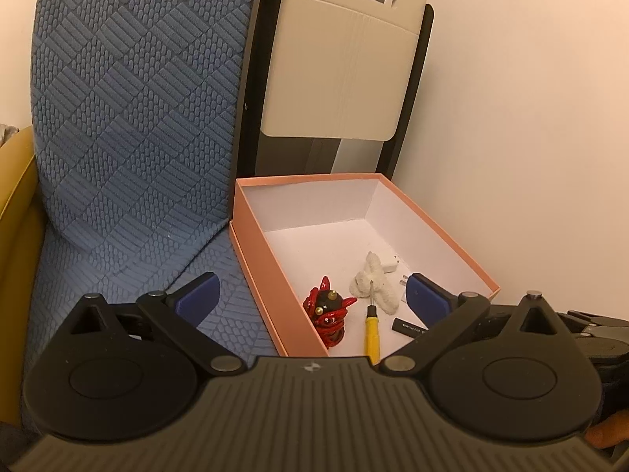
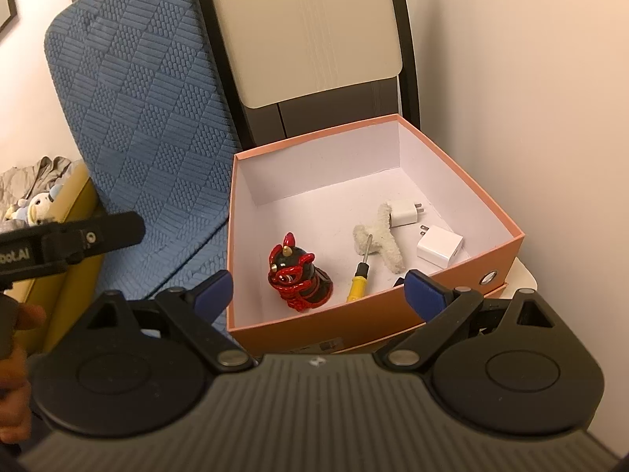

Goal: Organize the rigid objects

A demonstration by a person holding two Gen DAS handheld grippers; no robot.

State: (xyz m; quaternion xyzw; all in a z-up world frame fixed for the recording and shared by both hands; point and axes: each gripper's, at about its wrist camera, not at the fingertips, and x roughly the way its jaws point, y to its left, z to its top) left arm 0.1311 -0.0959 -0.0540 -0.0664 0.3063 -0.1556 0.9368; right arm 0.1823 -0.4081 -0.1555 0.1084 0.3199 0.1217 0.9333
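1. the box sits right of the cushion, before the folded chair, wall on its right.
2. in the box: figurine at left, screwdriver to its right.
3. the plush piece lies behind the screwdriver, its tip touching it.
4. two chargers lie farther right.

We have two fisheye views, each mounted on a handheld gripper and looking forward and down along its blue-tipped fingers. The left wrist view sits low and close, facing the open salmon-pink cardboard box from its near left corner, with the blue quilted fabric cushion filling its left half. The right wrist view looks from higher and further right, down into the same box. Both share the box interior, the cushion and the cream panel upright behind.
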